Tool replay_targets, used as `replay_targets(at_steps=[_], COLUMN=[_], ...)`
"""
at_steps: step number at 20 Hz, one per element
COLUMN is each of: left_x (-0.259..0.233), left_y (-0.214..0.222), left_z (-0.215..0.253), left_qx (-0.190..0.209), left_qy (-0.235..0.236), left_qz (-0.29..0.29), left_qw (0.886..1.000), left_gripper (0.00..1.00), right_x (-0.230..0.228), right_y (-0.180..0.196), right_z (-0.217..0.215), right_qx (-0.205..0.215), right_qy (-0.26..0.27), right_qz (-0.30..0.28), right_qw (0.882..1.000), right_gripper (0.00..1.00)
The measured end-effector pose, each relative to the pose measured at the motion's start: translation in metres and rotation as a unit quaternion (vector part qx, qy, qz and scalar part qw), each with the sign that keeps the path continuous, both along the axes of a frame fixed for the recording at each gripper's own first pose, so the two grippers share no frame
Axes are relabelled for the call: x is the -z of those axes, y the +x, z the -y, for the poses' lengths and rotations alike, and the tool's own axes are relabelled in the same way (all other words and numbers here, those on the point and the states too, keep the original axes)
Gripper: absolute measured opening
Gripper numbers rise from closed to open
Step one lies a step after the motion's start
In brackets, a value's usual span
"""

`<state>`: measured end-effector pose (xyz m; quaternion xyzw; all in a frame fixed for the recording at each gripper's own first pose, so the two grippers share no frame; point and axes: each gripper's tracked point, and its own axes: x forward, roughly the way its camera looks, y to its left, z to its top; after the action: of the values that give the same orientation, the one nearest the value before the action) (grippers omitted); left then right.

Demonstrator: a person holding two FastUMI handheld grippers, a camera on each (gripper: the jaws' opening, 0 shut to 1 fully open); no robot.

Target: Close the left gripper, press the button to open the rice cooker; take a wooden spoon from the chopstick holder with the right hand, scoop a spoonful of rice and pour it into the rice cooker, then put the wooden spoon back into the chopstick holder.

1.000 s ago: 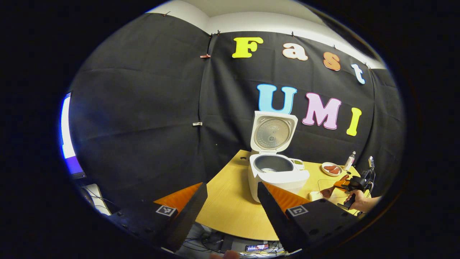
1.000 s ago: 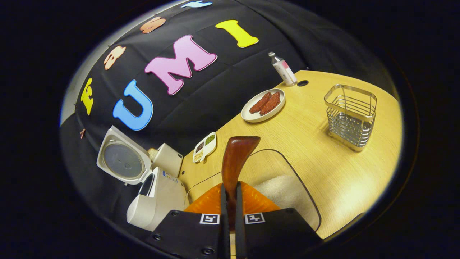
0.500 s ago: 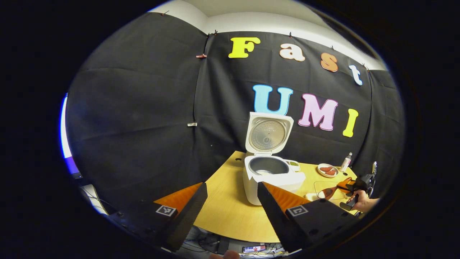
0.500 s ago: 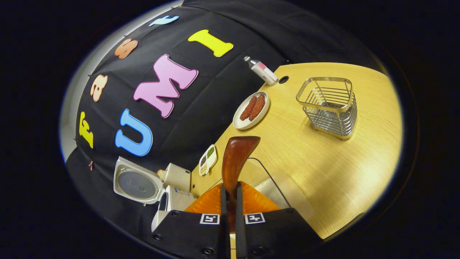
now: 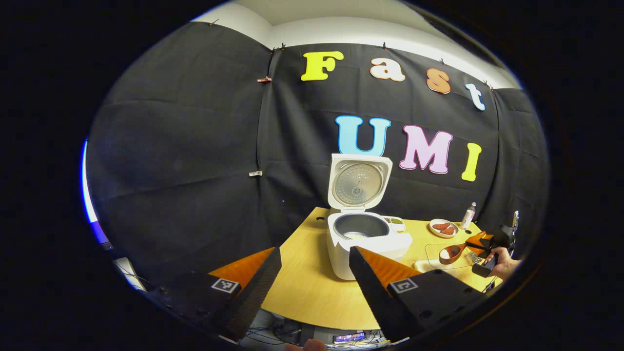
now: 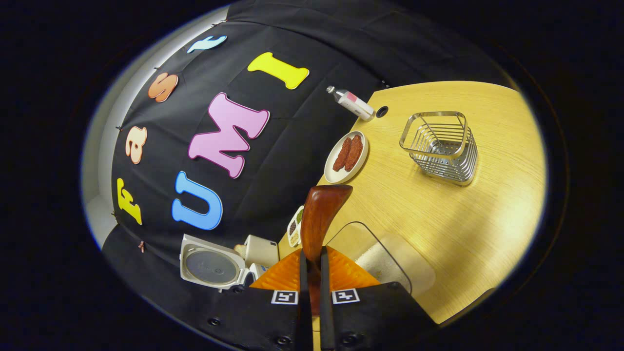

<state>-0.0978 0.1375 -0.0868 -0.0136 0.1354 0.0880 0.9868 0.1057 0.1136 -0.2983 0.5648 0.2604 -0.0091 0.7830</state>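
Black cloth is backing a pale wooden table (image 6: 463, 204), where the white rice cooker (image 5: 363, 239) is standing with its lid raised and its dark pot exposed. At about four o'clock in the left gripper view, the right gripper (image 5: 480, 240) is holding the reddish-brown wooden spoon (image 5: 451, 253) above the clear plastic rice tray (image 5: 434, 258), and its bowl is showing white rice, so I judge the scoop done and the carry to the cooker in hand. In the right gripper view its jaws are clamping tight on the handle of the spoon, whose long axis is running straight out toward twelve o'clock; seen from the left gripper view, the bowl is pointing toward nine o'clock, at the cooker. Doing this well is meaning keeping the bowl level, travelling slowly, and tipping only once over the pot. The left gripper (image 5: 312, 273) is hanging wide open, holding nothing, near the table's edge. The square wire chopstick holder (image 6: 438, 146) is sitting at one o'clock in the right gripper view.
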Motion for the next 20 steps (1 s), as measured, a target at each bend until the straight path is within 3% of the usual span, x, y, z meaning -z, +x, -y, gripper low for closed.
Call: replay_targets(at_steps=[6, 7, 8, 10, 16, 20], left_x=[-0.002, -0.002, -0.002, -0.001, 0.009, 0.008], left_y=[-0.001, -0.002, -0.002, -0.002, 0.001, 0.006], left_z=[-0.003, -0.004, -0.005, -0.006, -0.013, -0.028], left_qx=[-0.002, -0.002, -0.002, -0.001, -0.003, -0.011], left_qy=[0.005, 0.006, 0.007, 0.008, -0.009, -0.007], left_qz=[0.006, 0.008, 0.009, 0.01, 0.011, 0.01], left_qw=[1.0, 1.0, 1.0, 1.0, 1.0, 1.0], left_gripper=[0.96, 0.96, 0.96, 0.96, 0.96, 0.99], right_x=[-0.066, -0.081, -0.093, -0.113, -0.154, -0.155], right_y=[0.011, 0.015, 0.018, 0.023, 0.037, 0.049], right_z=[-0.011, -0.016, -0.021, -0.038, -0.114, -0.172], right_qx=[0.013, 0.015, 0.016, 0.011, -0.032, -0.062], right_qy=[0.035, 0.042, 0.045, 0.041, 0.055, 0.052], right_qz=[0.036, 0.044, 0.05, 0.06, 0.078, 0.075], right_qw=[0.999, 0.998, 0.998, 0.997, 0.995, 0.994], right_gripper=[0.11, 0.15, 0.1, 0.1, 0.11, 0.1])
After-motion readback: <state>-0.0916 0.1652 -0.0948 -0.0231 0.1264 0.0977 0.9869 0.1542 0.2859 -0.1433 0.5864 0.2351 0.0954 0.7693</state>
